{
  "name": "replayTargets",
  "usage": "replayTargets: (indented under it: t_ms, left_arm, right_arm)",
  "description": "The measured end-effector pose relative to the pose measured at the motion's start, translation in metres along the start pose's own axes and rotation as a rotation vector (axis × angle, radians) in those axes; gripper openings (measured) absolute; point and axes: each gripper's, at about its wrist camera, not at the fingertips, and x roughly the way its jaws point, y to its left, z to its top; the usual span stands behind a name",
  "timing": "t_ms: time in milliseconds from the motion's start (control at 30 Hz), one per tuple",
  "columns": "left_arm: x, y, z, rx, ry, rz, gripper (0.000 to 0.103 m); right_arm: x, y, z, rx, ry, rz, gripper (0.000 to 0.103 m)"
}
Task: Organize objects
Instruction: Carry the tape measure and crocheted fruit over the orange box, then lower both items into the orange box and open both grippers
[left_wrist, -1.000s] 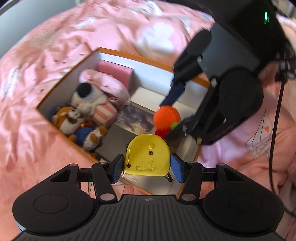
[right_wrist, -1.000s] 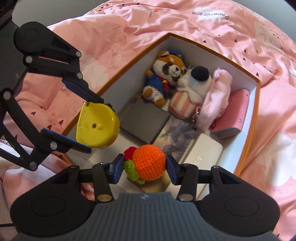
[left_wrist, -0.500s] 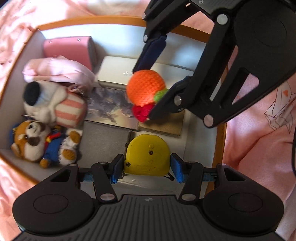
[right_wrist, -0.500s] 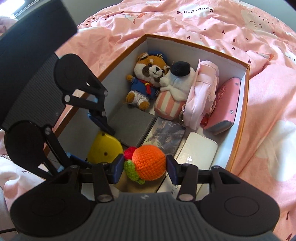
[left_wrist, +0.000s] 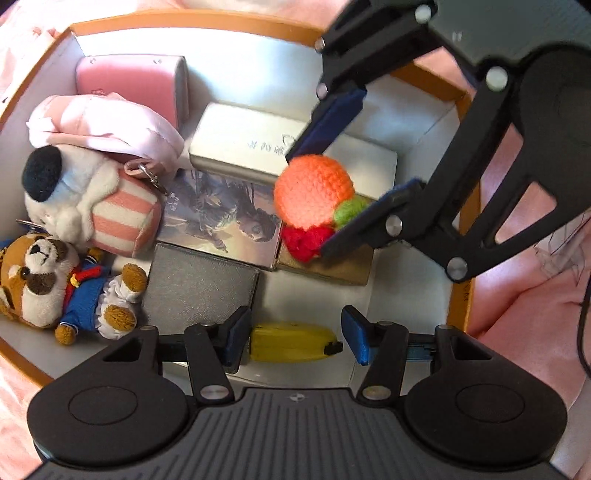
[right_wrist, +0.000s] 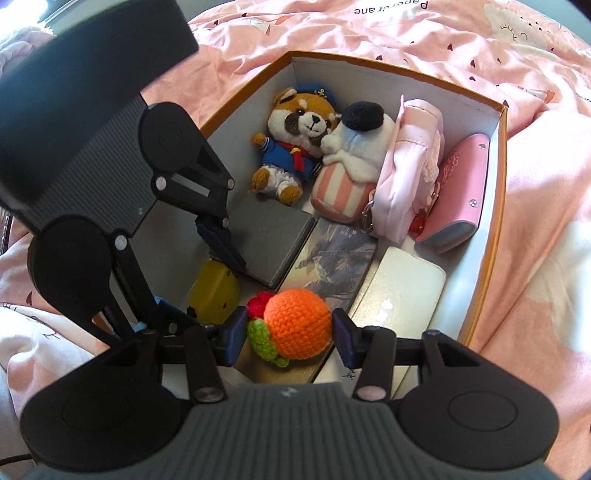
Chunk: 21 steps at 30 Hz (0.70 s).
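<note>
My left tool (left_wrist: 293, 338) has just been opening; its pads stand apart with the yellow piece (left_wrist: 291, 347) loose between them, lying on the box (left_wrist: 458, 291) floor in the near corner, its long axis running across from pad to pad; a gap shows on the right side, so I judge it released. My right tool (right_wrist: 290, 334) is clamped on the orange knit (right_wrist: 295, 325), both pads pressing its sides, the green and red tufts poking out to the left; it hangs over a brown card (left_wrist: 332, 267) and beside the silver case (right_wrist: 399, 288). Outward from there: grey pad (right_wrist: 273, 240), picture book (right_wrist: 332, 254), striped plush (right_wrist: 340, 184), sailor bear (right_wrist: 291, 147), pink pouch (right_wrist: 410, 177), pink case (right_wrist: 458, 188); pink bedding (right_wrist: 535, 221) all round. The next move turns on this, I judge: the free floor lies straight below the right tool, between card and wall, so the right hand is the one to lower and let go.
</note>
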Motion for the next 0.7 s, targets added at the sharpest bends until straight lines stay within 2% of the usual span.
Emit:
replayTargets:
  t_ms: [167, 333, 467, 600, 700]
  left_arm:
    - [-0.031, 0.009, -0.02, -0.108, -0.144, 0.014, 0.065]
    - [-0.066, 0.015, -0.032, -0.222, -0.275, 0.086, 0.062]
    - [-0.085, 0.013, -0.054, -0.376, -0.361, 0.182, 0.062]
    - [-0.094, 0.011, -0.069, -0.549, -0.421, 0.315, 0.061]
    - [-0.099, 0.009, -0.092, -0.665, -0.489, 0.343, 0.061]
  right_arm:
    - [-0.003, 0.006, 0.002, -0.023, -0.005, 0.005, 0.051]
    - [-0.004, 0.015, 0.006, -0.055, -0.012, 0.021, 0.051]
    - [-0.006, 0.024, 0.012, -0.049, -0.04, 0.08, 0.051]
    - [0.009, 0.038, 0.017, -0.085, -0.008, 0.029, 0.051]
    - [0.019, 0.043, 0.018, -0.086, 0.018, 0.047, 0.051]
